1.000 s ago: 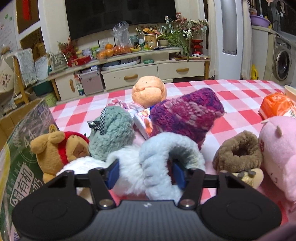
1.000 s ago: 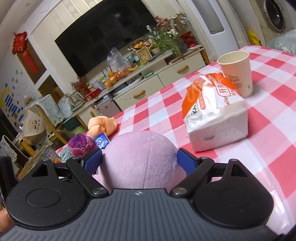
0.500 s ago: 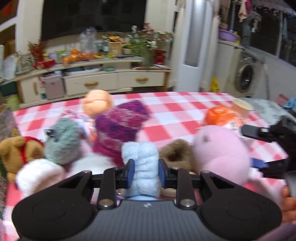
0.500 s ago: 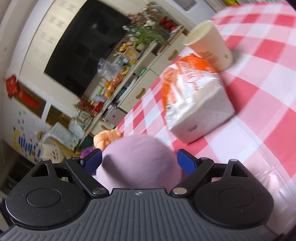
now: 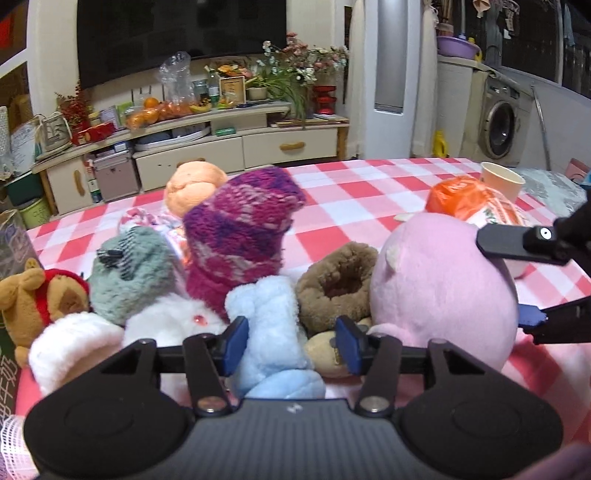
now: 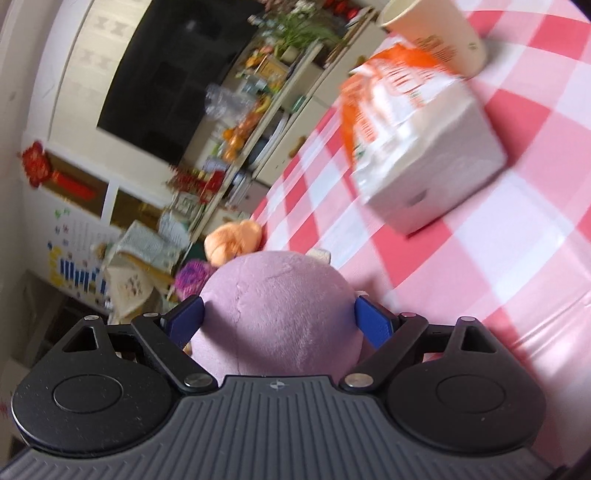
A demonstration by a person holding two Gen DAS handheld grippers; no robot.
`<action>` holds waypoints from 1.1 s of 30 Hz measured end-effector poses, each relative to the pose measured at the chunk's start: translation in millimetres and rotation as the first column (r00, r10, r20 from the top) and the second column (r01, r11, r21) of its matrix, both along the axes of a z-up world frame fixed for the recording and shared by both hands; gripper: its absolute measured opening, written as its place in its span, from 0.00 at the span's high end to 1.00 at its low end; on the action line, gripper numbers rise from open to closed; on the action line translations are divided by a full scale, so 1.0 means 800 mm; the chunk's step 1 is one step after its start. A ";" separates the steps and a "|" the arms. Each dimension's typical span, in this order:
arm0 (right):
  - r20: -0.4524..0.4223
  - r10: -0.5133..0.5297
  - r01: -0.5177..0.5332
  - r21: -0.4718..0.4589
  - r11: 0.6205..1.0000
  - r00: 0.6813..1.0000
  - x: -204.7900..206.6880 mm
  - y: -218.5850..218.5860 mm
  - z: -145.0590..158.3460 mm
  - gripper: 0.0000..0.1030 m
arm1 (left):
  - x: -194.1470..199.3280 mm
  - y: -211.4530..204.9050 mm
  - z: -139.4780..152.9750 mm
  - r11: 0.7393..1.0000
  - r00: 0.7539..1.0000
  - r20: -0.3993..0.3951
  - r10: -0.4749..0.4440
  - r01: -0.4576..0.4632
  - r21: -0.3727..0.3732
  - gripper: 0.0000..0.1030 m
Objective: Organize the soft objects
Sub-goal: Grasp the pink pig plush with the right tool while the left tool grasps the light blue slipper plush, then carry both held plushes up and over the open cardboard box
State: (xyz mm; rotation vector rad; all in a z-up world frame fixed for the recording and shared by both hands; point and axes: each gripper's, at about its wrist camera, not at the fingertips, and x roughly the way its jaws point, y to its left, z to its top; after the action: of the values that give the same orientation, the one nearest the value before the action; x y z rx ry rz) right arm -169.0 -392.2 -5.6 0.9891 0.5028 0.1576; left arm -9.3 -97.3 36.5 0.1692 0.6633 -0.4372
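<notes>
Now the left gripper (image 5: 291,345) is opening after squeezing the blue plush (image 5: 271,336); nothing is pinched. Right gripper (image 6: 279,321) clamps the pink pig (image 6: 277,314), rolled since 1 second ago.

A lived-in home, a family living room. At the upper left a big dark television (image 5: 181,35) hangs over a long low cabinet (image 5: 192,147) crowded with fruit and flowers. At the far right stands a washing machine (image 5: 502,127). In front, a table with a red-checked cloth (image 5: 351,199).
</notes>
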 end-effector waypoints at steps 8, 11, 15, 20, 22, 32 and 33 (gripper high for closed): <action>-0.020 0.093 -0.093 -0.003 0.996 0.996 0.051 -0.007 0.005 0.00 | 0.011 0.023 -0.001 0.996 0.996 0.000 0.092 -0.092 0.001 0.34; -0.019 0.120 -0.121 -0.020 0.993 0.993 0.065 -0.006 0.008 0.00 | 0.015 0.033 -0.002 0.995 0.995 -0.013 0.100 -0.101 -0.021 0.41; -0.002 0.097 -0.097 -0.049 0.994 0.995 0.075 0.004 0.010 0.00 | 0.017 0.044 -0.005 0.994 0.996 -0.043 0.084 -0.087 -0.065 0.53; 0.008 0.083 -0.082 -0.070 0.994 0.997 0.079 0.007 0.007 0.00 | 0.016 0.047 -0.007 0.993 0.996 -0.061 0.060 -0.066 -0.100 0.66; 0.005 0.098 -0.097 -0.073 0.993 0.995 0.082 0.007 0.007 0.00 | 0.016 0.048 -0.007 0.991 0.995 -0.079 0.055 -0.064 -0.121 0.68; 0.035 0.155 -0.147 -0.157 0.977 0.987 0.088 0.007 0.021 0.00 | 0.003 0.059 -0.002 0.985 0.994 -0.085 0.068 -0.081 -0.152 0.76; 0.046 0.156 -0.146 -0.171 0.974 0.987 0.088 0.009 0.023 0.00 | 0.002 0.060 -0.001 0.985 0.995 -0.083 0.063 -0.075 -0.155 0.76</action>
State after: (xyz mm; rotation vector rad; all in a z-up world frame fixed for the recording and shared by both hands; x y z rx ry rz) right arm -98.4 -385.0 13.1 0.7795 0.5285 0.2756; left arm -7.7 -49.4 36.0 -0.0217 0.7060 -0.4293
